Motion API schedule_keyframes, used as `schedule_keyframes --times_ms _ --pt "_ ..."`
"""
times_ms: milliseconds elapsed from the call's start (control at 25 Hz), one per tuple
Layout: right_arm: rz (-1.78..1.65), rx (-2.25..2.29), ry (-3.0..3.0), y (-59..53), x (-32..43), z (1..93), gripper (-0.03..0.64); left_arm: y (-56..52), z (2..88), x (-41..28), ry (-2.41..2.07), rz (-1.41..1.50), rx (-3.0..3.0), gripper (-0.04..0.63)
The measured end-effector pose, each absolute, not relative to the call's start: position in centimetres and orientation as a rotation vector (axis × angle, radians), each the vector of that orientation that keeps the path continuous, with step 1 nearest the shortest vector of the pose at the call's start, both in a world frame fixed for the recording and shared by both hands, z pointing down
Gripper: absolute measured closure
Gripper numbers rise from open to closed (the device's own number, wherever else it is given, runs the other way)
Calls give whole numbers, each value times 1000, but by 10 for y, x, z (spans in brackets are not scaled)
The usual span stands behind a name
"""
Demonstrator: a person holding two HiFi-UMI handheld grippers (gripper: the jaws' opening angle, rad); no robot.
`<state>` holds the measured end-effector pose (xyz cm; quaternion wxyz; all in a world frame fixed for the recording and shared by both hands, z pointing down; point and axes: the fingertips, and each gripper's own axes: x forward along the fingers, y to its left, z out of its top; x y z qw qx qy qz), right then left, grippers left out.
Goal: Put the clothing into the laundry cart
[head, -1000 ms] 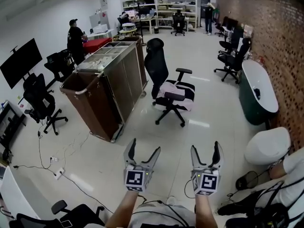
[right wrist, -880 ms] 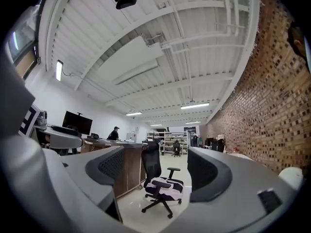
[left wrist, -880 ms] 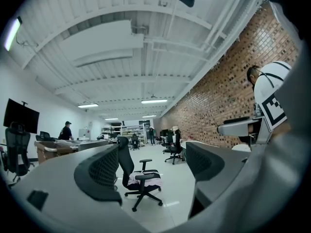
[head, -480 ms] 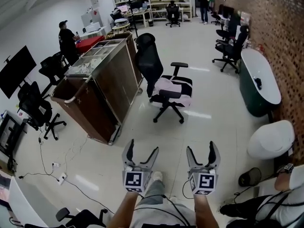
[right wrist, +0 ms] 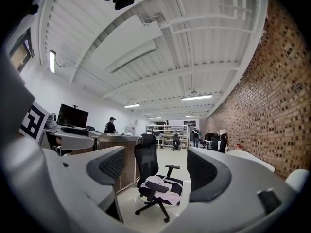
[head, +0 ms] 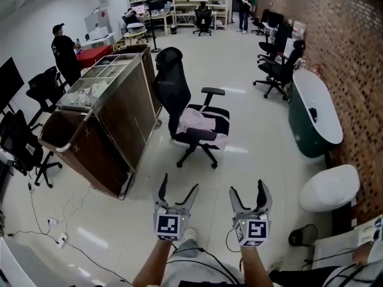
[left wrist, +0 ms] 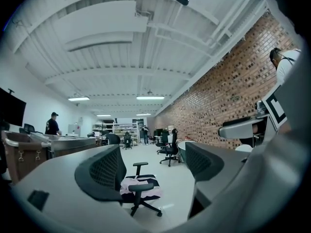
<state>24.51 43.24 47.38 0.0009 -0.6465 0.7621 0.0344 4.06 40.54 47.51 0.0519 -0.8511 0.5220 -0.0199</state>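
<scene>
Pale floor (head: 263, 139) bears a chair (head: 170, 79) with clothing (head: 192, 122) beside laundry cart (head: 116, 121).

A big open lab or office hall — a pale floor (head: 257, 160), a brick wall (head: 350, 52), shelves (head: 185, 5) at the far end, office chairs (head: 169, 82), a monitor (head: 7, 79). A bathtub (head: 314, 115), a toilet (head: 329, 187) and a laundry cart (head: 102, 121) stand on the same floor — a mixed test space.

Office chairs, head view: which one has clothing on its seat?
The black high-backed chair beside the laundry cart: a pale garment lies on its seat; no other shows any.
</scene>
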Motion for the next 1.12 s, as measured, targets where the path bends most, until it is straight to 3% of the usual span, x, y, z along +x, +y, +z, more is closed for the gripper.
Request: schedule_keyframes --times_ms 520,1120 --pt "173 -2014 2416 281 182 462 193 249 481 -22 1597 0 -2617 192" --pt "104 -2016 2387 138 214 479 198 121 493 -4 1609 -10 -2599 192"
